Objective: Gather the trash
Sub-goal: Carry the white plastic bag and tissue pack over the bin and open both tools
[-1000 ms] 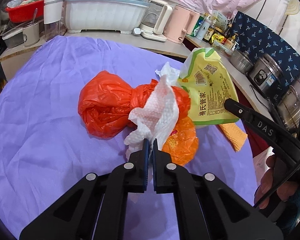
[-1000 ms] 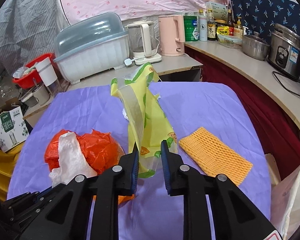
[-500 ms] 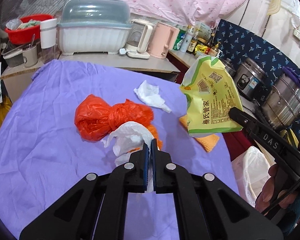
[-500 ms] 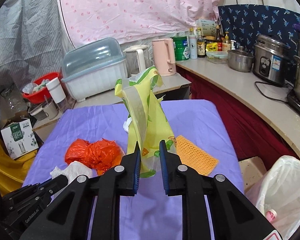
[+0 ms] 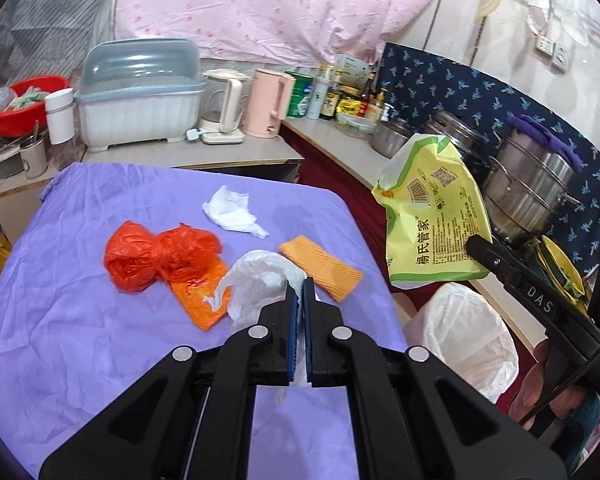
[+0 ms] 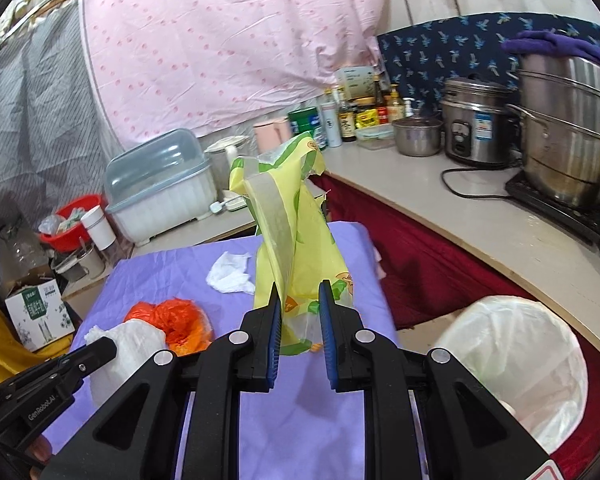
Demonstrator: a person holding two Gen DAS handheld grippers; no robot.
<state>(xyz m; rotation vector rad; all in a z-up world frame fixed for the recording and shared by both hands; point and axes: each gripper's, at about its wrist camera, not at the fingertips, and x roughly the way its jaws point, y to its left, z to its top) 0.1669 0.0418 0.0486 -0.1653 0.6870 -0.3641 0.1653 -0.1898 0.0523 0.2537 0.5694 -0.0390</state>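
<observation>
1. While both hands work over the purple-clothed counter (image 5: 80,320), the left tongs (image 5: 299,292) are pinched nearly closed on a crumpled white paper towel (image 5: 260,284), which hangs above the cloth, well short of the white-lined trash bin (image 5: 460,332).
2. The right tongs (image 6: 299,300) stand at a narrow gap clamped on the bottom edge of a yellow-and-green plastic food bag (image 6: 296,224); in the left view the bag (image 5: 432,224) hangs off the counter's edge, above and just behind the bin.
3. Handling, as I judge it: both pieces are very light and limp. The towel crushes and may tear or slip out in shreds, so a grip on a bunched fold suits it. The bag is slick film that flops over; an edge pinch holds it, but it can slide free.
4. On the counter, farther from the bin, lie a knotted red-orange plastic bag (image 5: 160,252), a flat orange wrapper (image 5: 200,300) touching it, a ribbed orange foam sleeve (image 5: 320,268) and a second white tissue wad (image 5: 232,212).
5. Against a second ago, both tongs have risen and swung toward the bin: the towel has lifted clear of the red-orange bag, the food bag has left the counter, and the bin now shows in both views.
</observation>
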